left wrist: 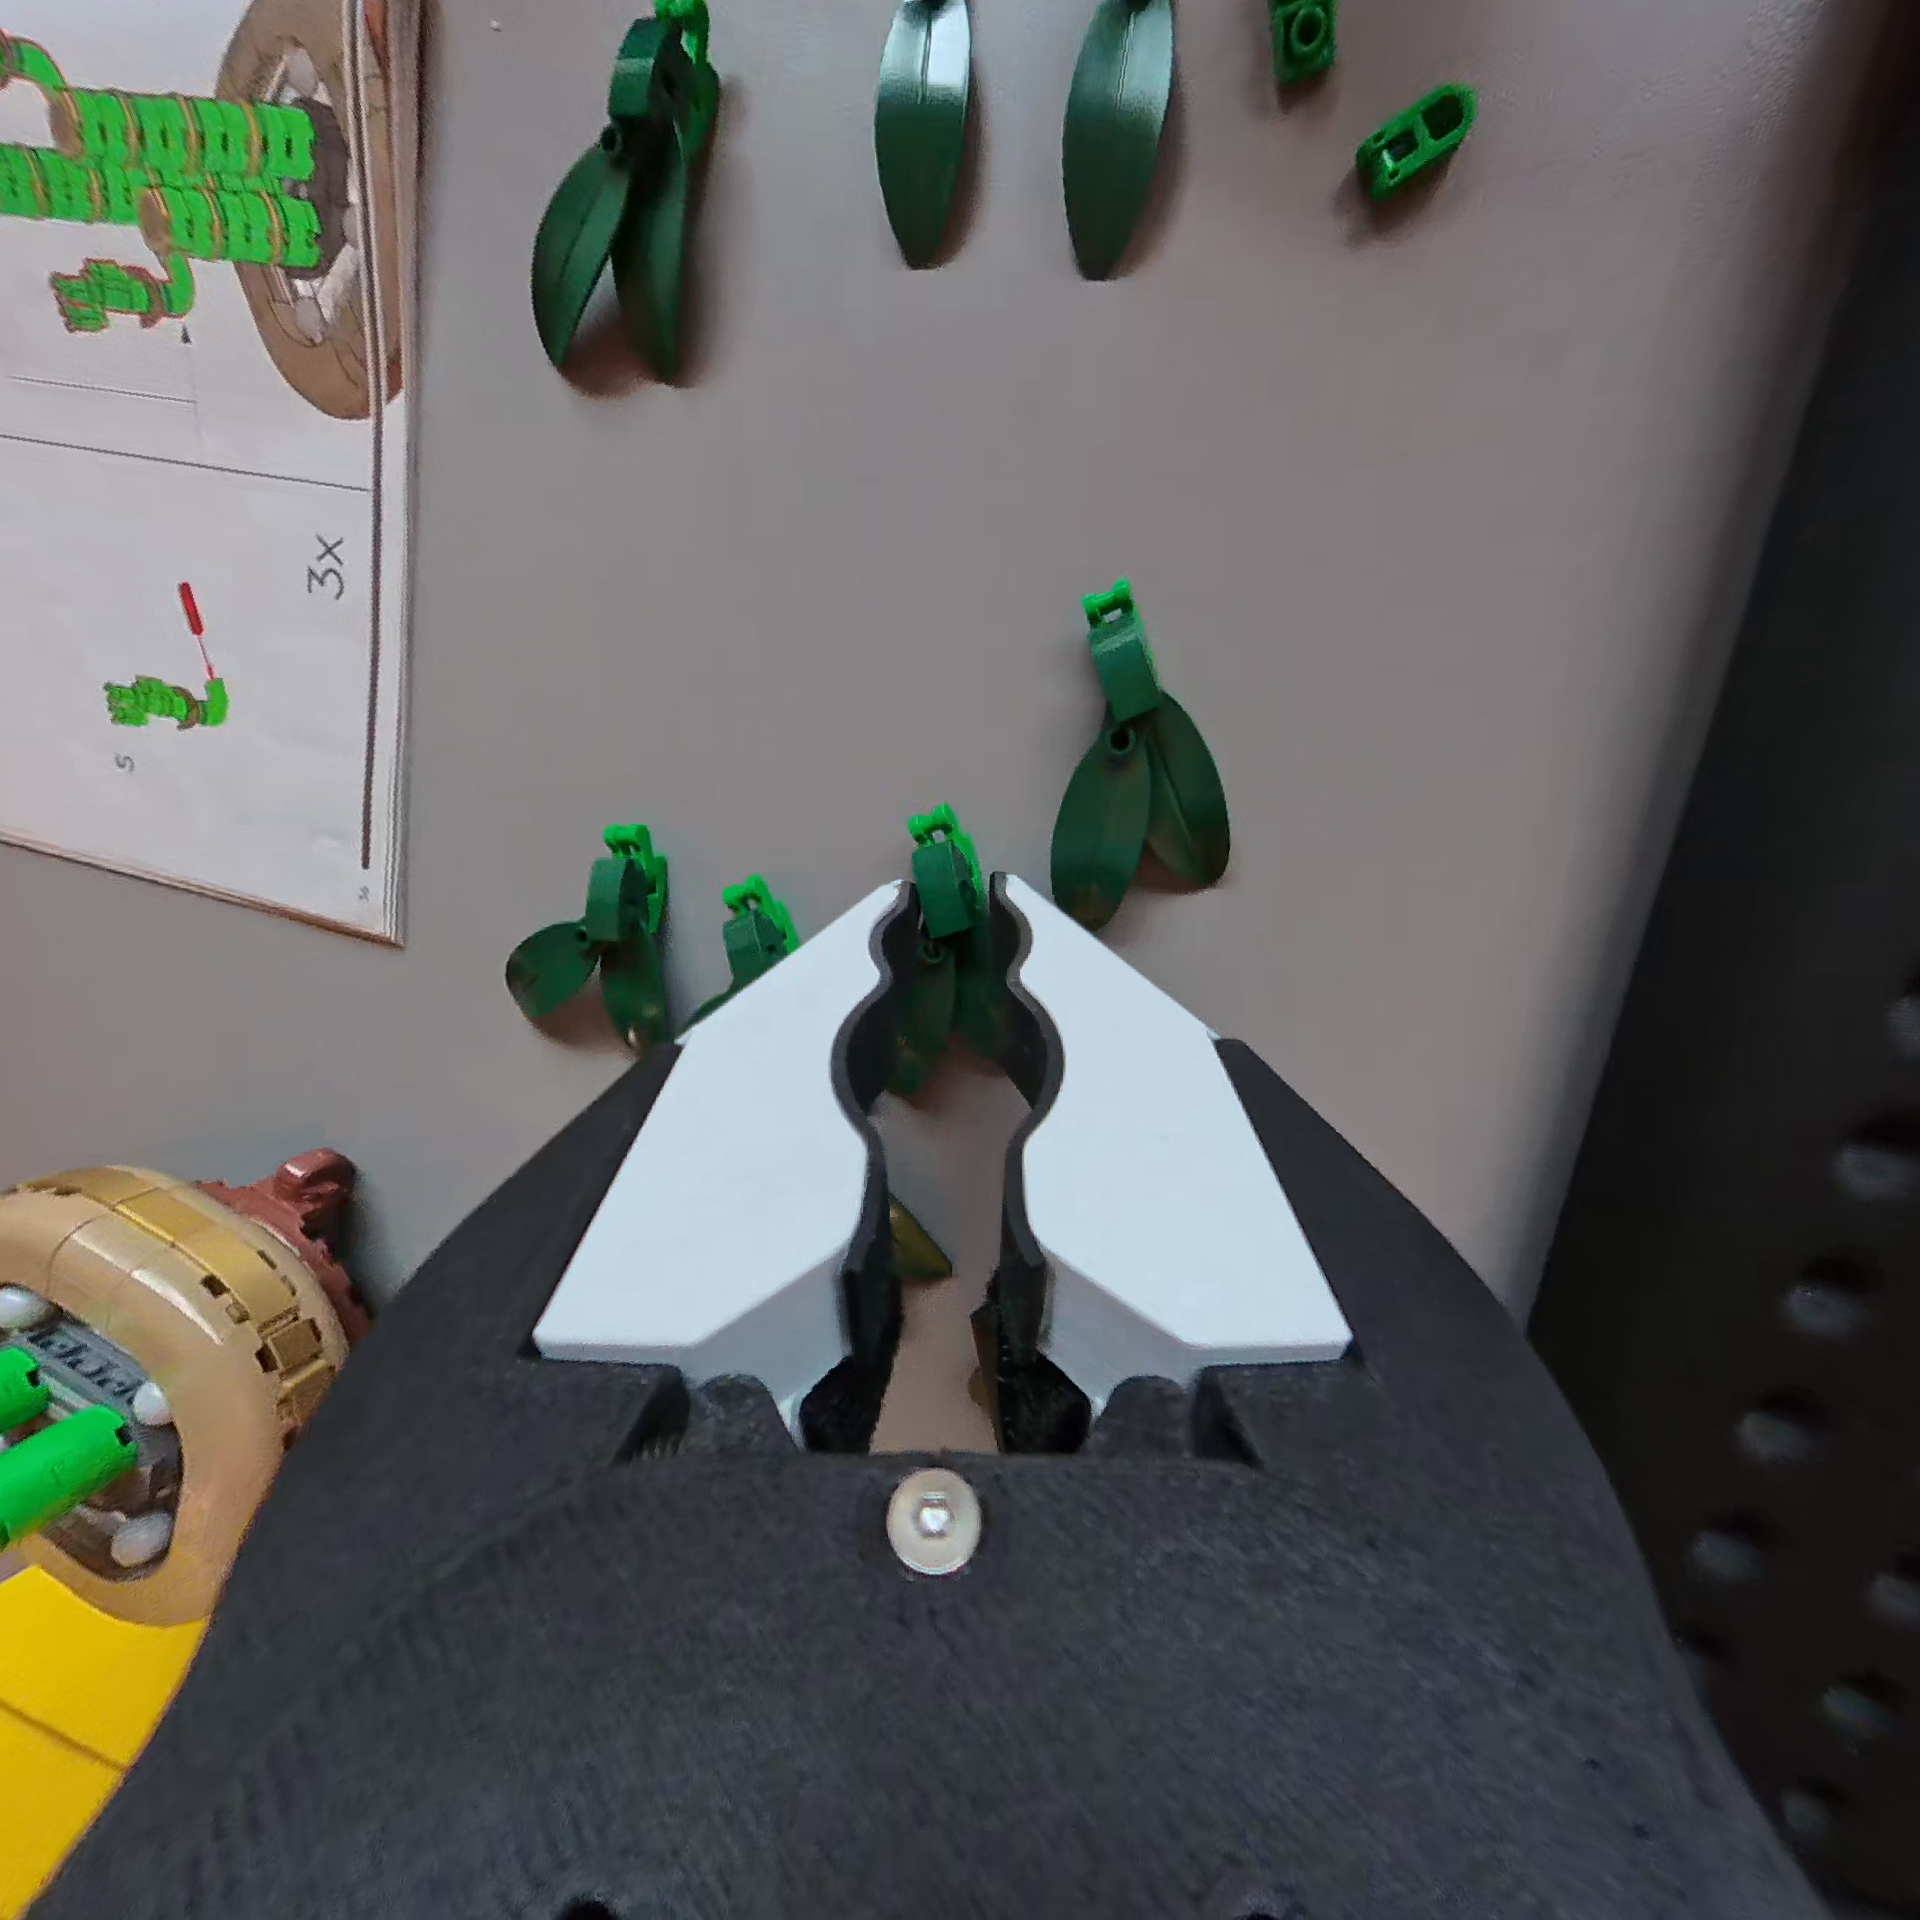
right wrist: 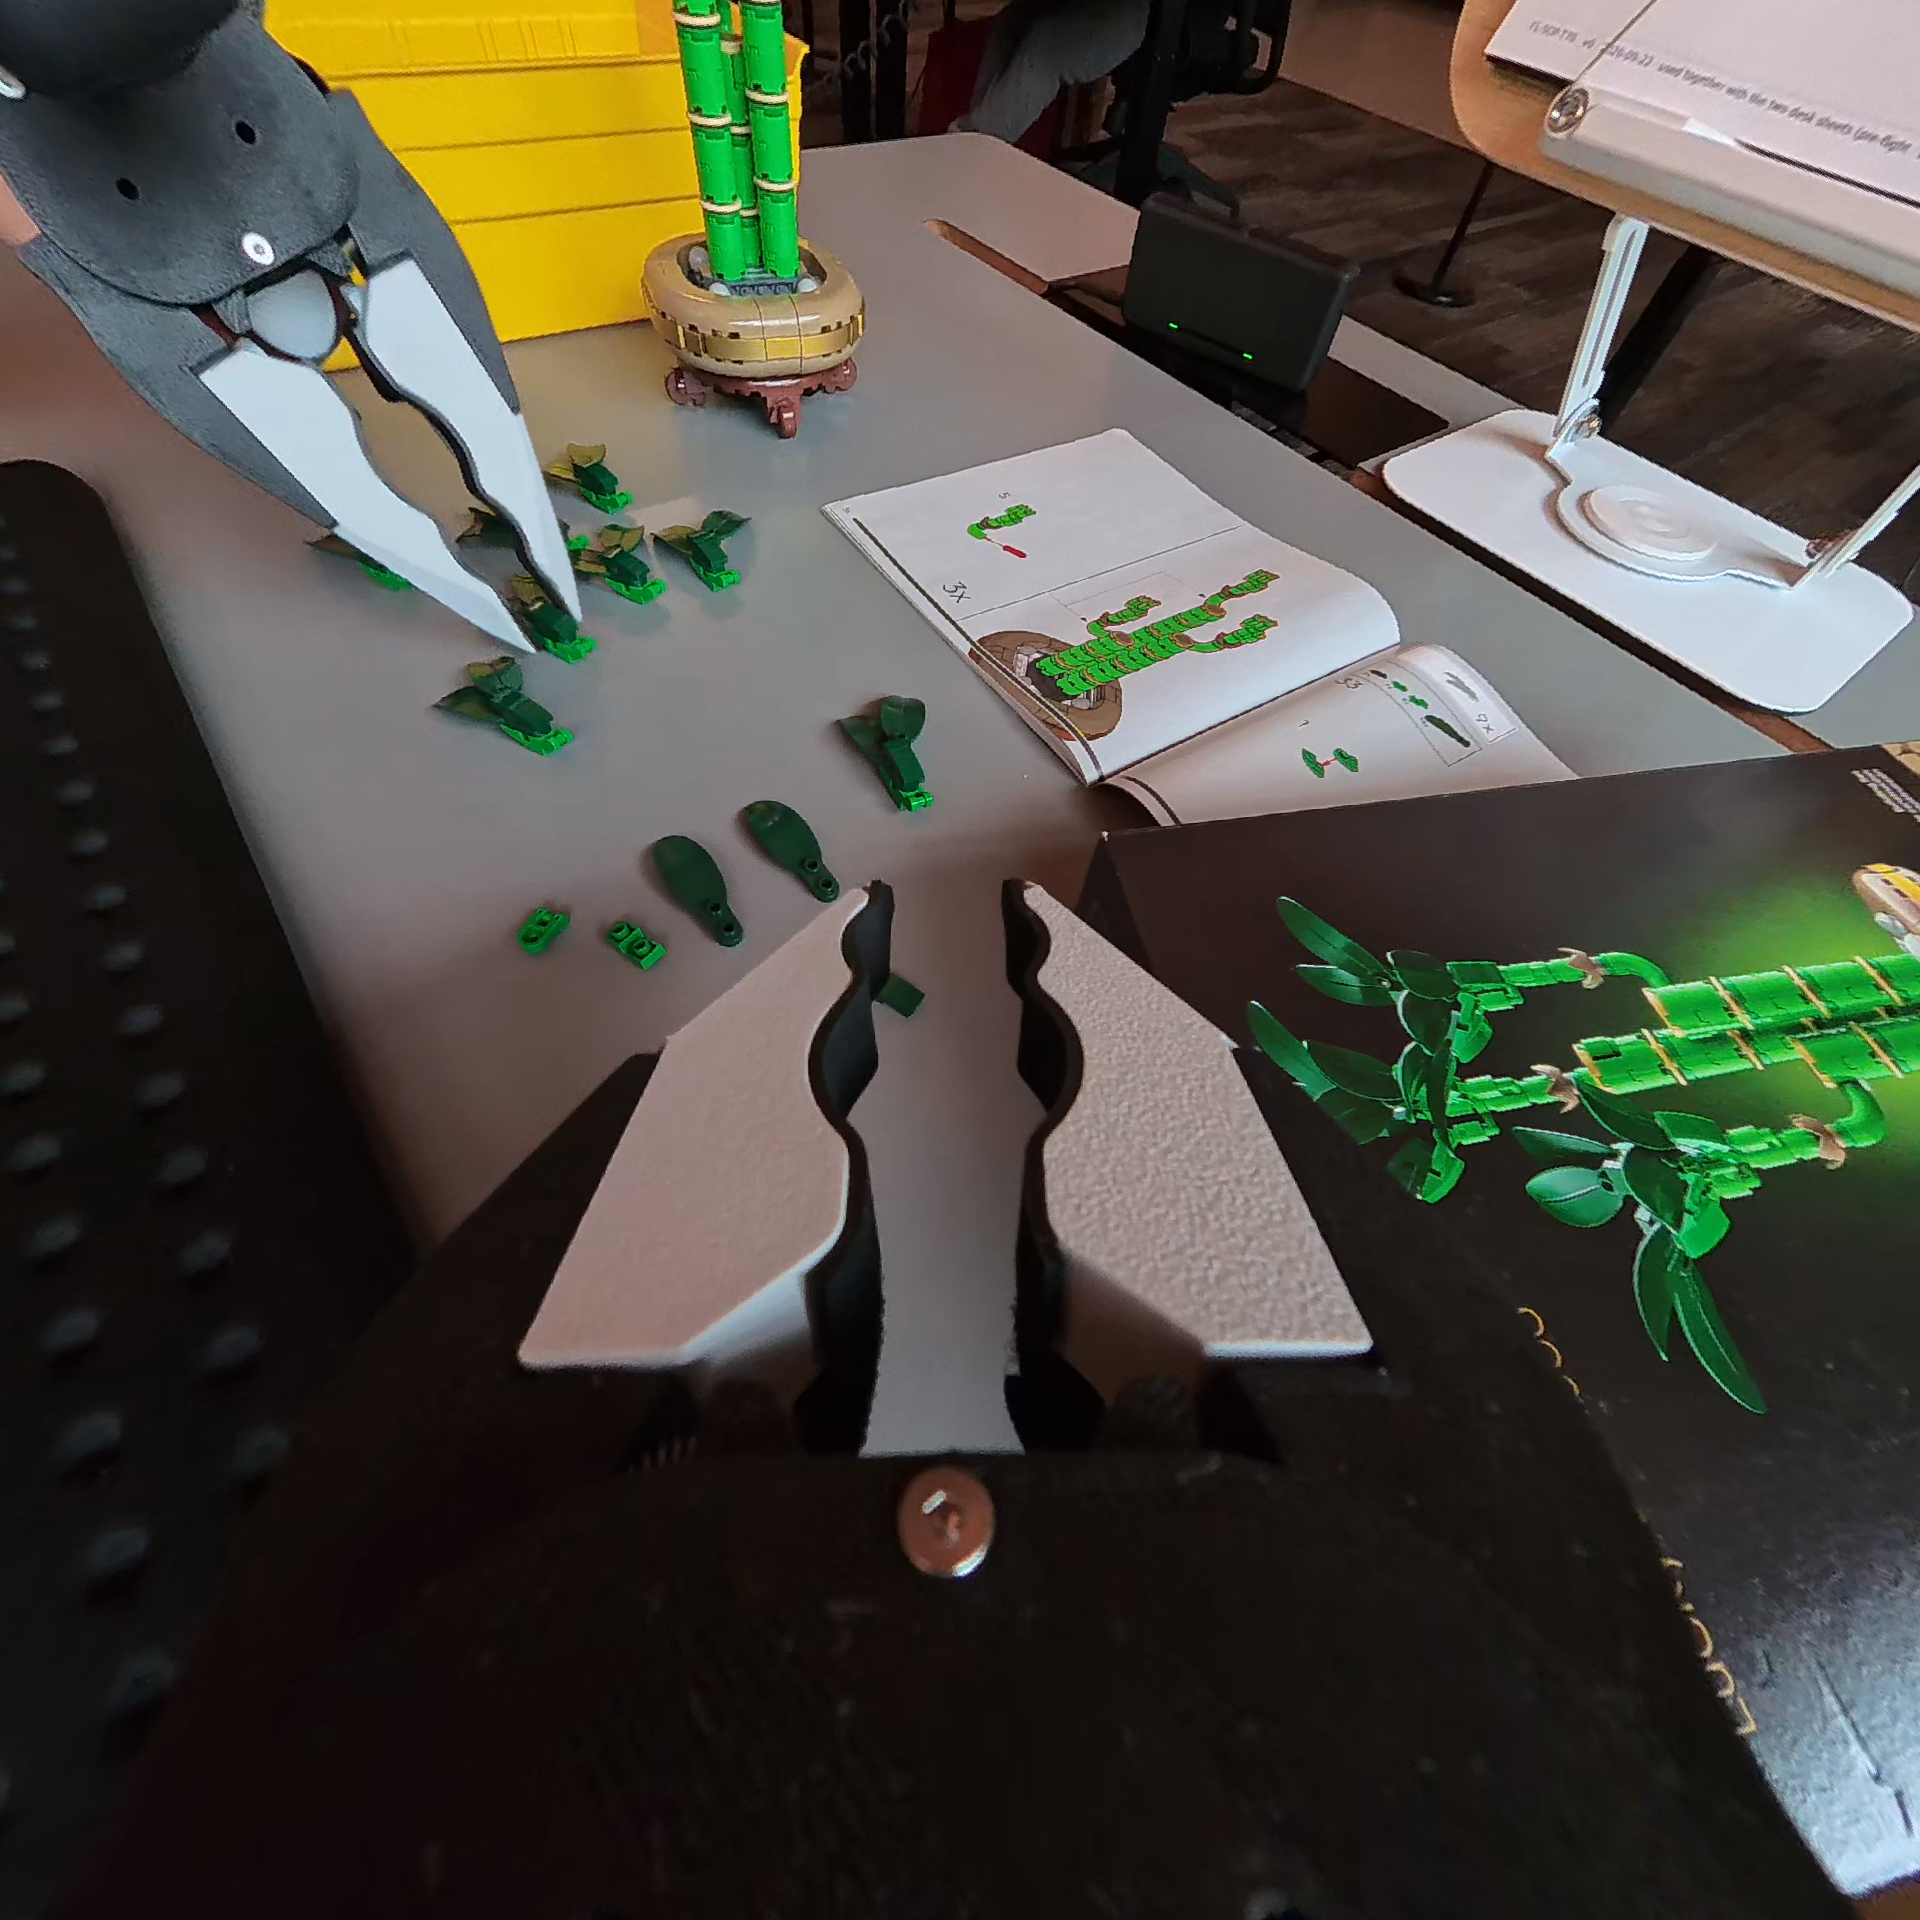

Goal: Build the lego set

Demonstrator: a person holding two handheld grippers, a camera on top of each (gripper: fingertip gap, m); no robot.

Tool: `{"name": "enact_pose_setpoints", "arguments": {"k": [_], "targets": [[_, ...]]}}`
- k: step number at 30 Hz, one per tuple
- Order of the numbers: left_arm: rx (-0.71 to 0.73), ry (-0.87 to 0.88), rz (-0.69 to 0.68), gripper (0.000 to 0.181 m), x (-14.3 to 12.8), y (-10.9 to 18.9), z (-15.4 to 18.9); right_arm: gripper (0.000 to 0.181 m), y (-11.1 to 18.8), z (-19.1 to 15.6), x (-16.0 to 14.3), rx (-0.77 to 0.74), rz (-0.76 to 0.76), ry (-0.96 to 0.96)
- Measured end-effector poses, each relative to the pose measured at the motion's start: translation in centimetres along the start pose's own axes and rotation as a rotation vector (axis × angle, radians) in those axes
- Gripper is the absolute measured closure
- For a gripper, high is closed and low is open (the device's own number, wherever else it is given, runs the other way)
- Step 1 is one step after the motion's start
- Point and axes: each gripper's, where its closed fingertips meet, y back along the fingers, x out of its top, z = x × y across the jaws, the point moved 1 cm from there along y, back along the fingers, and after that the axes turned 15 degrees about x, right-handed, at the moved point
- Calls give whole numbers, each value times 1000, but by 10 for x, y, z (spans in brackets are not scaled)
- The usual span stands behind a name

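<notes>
In the left wrist view, the left tongs (left wrist: 948,894) point down at the grey table (left wrist: 1351,499), their tips set close on either side of a small leaf cluster (left wrist: 943,935): a dark green clip with a bright green hinge on top and two dark leaves hanging between the fingers. Whether the fingers actually press it I cannot tell. More such clusters lie just beside it, one to the right (left wrist: 1138,790) and two to the left (left wrist: 603,935). Farther off lie two loose dark green leaves (left wrist: 923,135), another cluster (left wrist: 623,208) and two small bright green bricks (left wrist: 1413,140). An open instruction booklet (left wrist: 197,520) lies at the left. At the lower left is a round tan and gold pot (left wrist: 187,1351) on a brown base, beside a yellow box (left wrist: 62,1683).

In the right wrist view, the right tongs (right wrist: 940,894) hover over the table (right wrist: 364,852) with a narrow gap, holding nothing; a small green piece (right wrist: 900,995) lies on the table seen between them. Ahead lie two loose leaves (right wrist: 698,888), two small bright green bricks (right wrist: 542,928) and a leaf cluster (right wrist: 894,748). The left tongs (right wrist: 556,629) reach down at the upper left among a group of clusters (right wrist: 623,566). Behind them stands the pot (right wrist: 753,312) with upright bright green bamboo stalks (right wrist: 738,135), in front of the yellow box (right wrist: 520,156). The booklet (right wrist: 1122,603) lies open in the middle, and the black set box (right wrist: 1507,1195) sits at the right. A white stand (right wrist: 1662,582) and a dark floor show beyond the table edge.
</notes>
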Motion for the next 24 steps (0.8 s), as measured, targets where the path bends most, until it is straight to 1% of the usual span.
{"name": "enact_pose_setpoints", "arguments": {"k": [2,4,6,8,10,14,15,16,18,20,21,24], "targets": [[21,28,23,164,5,4,-4,161,0,-1,1,0,-3,7],[18,66,64,156,18,10,-6,161,-1,-1,0,-1,-7,13],[-2,83,97,153,33,14,-2,161,-2,-1,-1,-3,-16,13],[-29,78,109,155,44,15,7,161,-2,0,-2,-4,-19,12],[-43,65,96,157,48,12,16,161,-2,0,-2,-5,-19,11],[-83,62,27,159,43,0,31,161,-1,0,-1,-5,-12,11],[-89,59,11,164,40,-2,32,161,0,0,-1,-6,-12,11],[-89,59,3,174,39,-4,33,161,0,0,-1,-7,-13,14],[-97,73,4,175,43,-3,33,161,0,-1,0,-8,-12,22],[-67,62,17,175,50,-2,24,161,0,-1,0,-9,-14,26],[-33,36,28,175,55,-1,14,161,0,-2,1,-9,-12,28],[104,-62,63,175,66,-11,-35,161,1,-3,2,-7,-8,34]]}}
